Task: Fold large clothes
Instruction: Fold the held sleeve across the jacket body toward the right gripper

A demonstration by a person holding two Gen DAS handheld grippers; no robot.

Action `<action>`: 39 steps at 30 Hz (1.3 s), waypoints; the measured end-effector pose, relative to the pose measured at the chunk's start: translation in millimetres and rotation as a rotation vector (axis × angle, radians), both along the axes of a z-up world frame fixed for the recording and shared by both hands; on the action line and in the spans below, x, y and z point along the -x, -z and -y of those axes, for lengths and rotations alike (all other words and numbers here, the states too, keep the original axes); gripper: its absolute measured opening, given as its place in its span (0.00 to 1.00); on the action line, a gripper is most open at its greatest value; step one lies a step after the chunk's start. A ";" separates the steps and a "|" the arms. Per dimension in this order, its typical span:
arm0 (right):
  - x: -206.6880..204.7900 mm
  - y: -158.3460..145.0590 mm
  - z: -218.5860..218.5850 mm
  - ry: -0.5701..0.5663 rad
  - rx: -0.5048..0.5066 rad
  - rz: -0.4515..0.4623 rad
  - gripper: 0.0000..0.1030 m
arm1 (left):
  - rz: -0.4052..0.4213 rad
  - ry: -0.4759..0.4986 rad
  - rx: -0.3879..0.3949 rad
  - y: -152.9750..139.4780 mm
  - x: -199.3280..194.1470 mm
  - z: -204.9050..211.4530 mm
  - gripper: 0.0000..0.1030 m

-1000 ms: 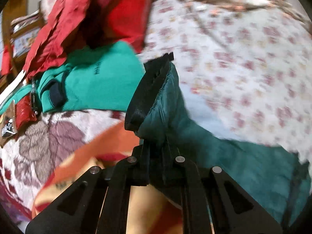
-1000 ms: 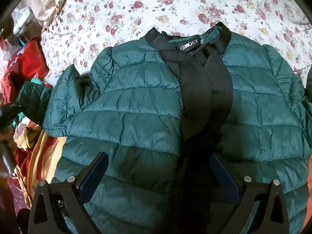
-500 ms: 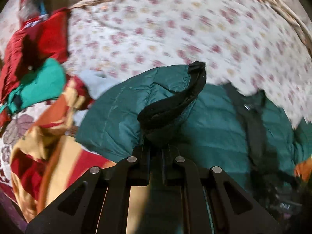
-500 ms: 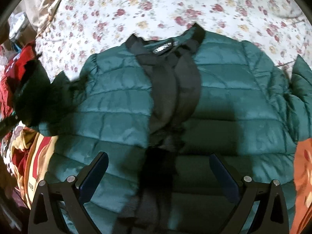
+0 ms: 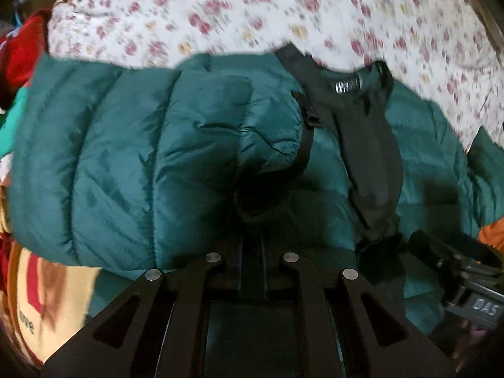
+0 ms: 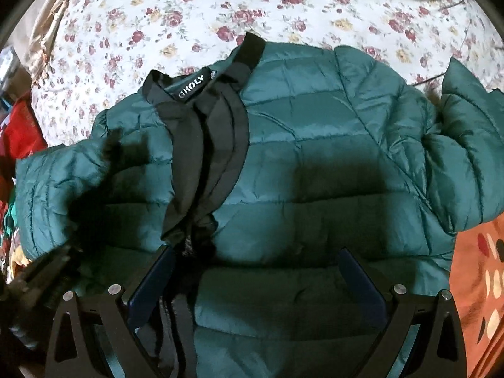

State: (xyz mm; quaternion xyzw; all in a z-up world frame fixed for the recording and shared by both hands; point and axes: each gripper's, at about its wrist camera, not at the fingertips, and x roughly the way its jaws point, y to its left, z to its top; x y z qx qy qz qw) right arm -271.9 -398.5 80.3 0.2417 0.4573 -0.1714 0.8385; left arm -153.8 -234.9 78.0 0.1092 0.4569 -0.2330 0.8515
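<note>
A dark green quilted puffer jacket (image 6: 315,163) with black collar and zip band (image 6: 204,145) lies front up on the floral bed sheet (image 6: 220,6). My left gripper (image 5: 252,233) is shut on the jacket's left sleeve (image 5: 157,157) at its black cuff (image 5: 302,145) and holds it folded over the jacket's chest. My right gripper (image 6: 255,271) is open, its blue pads (image 6: 151,283) spread over the lower front of the jacket, touching nothing I can see. The other sleeve (image 6: 466,145) lies out to the right.
A pile of red and green clothes (image 5: 15,63) lies at the left of the bed. An orange patterned blanket (image 6: 485,283) lies at the right, and a yellow and red cloth (image 5: 41,299) at the lower left. The right gripper's body (image 5: 466,283) shows in the left wrist view.
My left gripper has carried the sleeve from the left side of the bed over onto the jacket's chest. The right gripper has shifted slightly and stayed open.
</note>
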 end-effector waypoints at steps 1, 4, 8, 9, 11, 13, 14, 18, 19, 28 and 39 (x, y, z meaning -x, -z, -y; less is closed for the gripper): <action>0.1 1.5 -0.3 -0.004 0.000 -0.003 1.00 | -0.008 0.001 -0.002 3.7 0.3 2.3 0.08; -3.4 4.5 -1.9 -0.020 0.004 -0.010 1.00 | -0.008 0.013 -0.005 8.4 1.4 4.7 0.14; -5.9 1.7 -1.7 -0.026 -0.002 0.003 1.00 | -0.057 0.110 0.017 -3.3 8.4 1.9 0.58; -6.7 -0.2 -2.4 -0.029 -0.009 0.013 1.00 | -0.051 0.121 0.032 -10.3 12.0 -3.4 0.59; -10.0 -5.3 -5.8 -0.045 -0.026 0.039 1.00 | 0.002 0.117 0.035 -26.7 18.9 -17.4 0.65; -16.0 -10.2 -10.9 -0.072 -0.041 0.063 1.00 | 0.053 0.091 0.039 -40.3 21.4 -35.1 0.68; -21.4 -12.7 -15.1 -0.092 -0.056 0.075 1.00 | 0.071 0.071 0.042 -46.3 20.1 -45.3 0.68; -41.4 -18.3 -34.9 -0.154 -0.104 0.101 1.00 | 0.107 -0.049 0.053 -52.9 7.5 -82.2 0.68; -47.2 -19.6 -41.9 -0.174 -0.118 0.107 1.00 | 0.105 -0.079 0.061 -51.7 3.0 -90.9 0.68; -118.2 -6.7 -88.9 -0.275 -0.116 0.101 1.00 | 0.107 -0.166 0.109 -45.3 -18.8 -124.1 0.68; -139.3 -8.8 -120.7 -0.357 0.009 0.160 0.12 | 0.074 -0.164 0.130 -40.7 -27.6 -128.5 0.68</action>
